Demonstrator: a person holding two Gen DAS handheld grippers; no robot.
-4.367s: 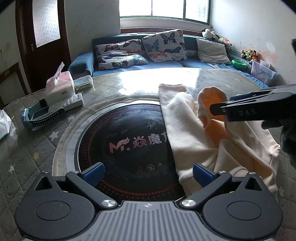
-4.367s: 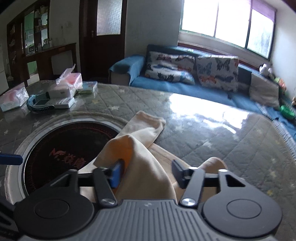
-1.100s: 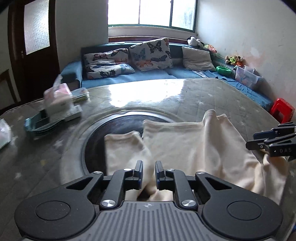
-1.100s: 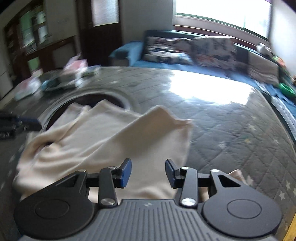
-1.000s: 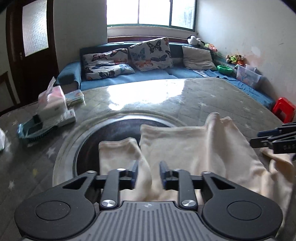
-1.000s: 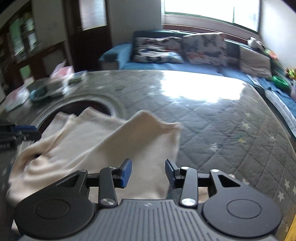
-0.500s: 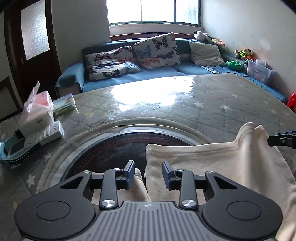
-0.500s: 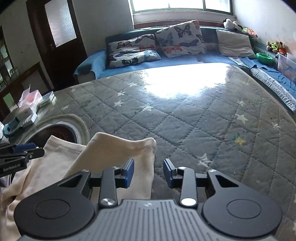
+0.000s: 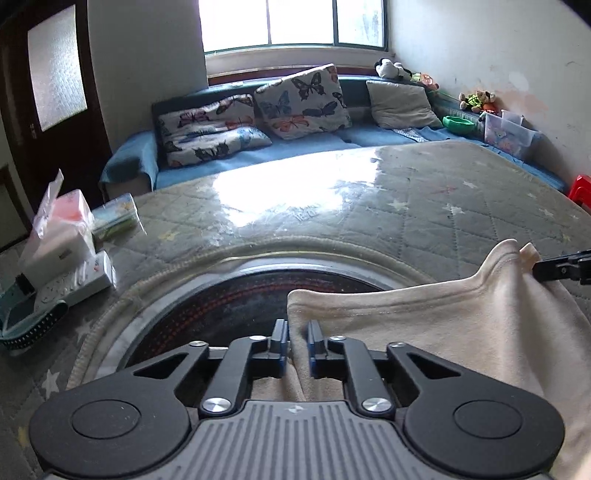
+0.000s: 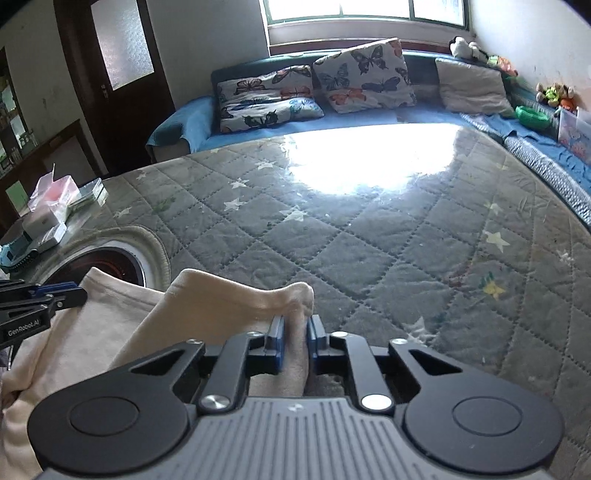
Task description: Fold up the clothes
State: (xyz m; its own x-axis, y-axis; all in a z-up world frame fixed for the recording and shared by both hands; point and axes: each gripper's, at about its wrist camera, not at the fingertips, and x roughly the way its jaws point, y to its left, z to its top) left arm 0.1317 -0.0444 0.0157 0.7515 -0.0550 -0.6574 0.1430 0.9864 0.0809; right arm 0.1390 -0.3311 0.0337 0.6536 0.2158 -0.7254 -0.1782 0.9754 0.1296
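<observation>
Tongs first: our left gripper (image 9: 295,343) and right gripper (image 10: 294,336) each pinch an edge corner of the cream garment (image 9: 436,332), which lies partly over the round heater plate (image 9: 236,295). We judge even tension between them will keep the hem straight.

We are in a family living room: a blue sofa (image 10: 332,125) with butterfly-print cushions (image 10: 364,75) runs under a bright window (image 9: 295,22) at the top of the frame, stuffed toys (image 9: 476,99) line the right wall, a dark wooden door (image 10: 122,70) stands upper left, and a quilted, star-patterned table cover (image 10: 369,229) fills the centre, a tissue pack (image 9: 61,229) at its left edge.
</observation>
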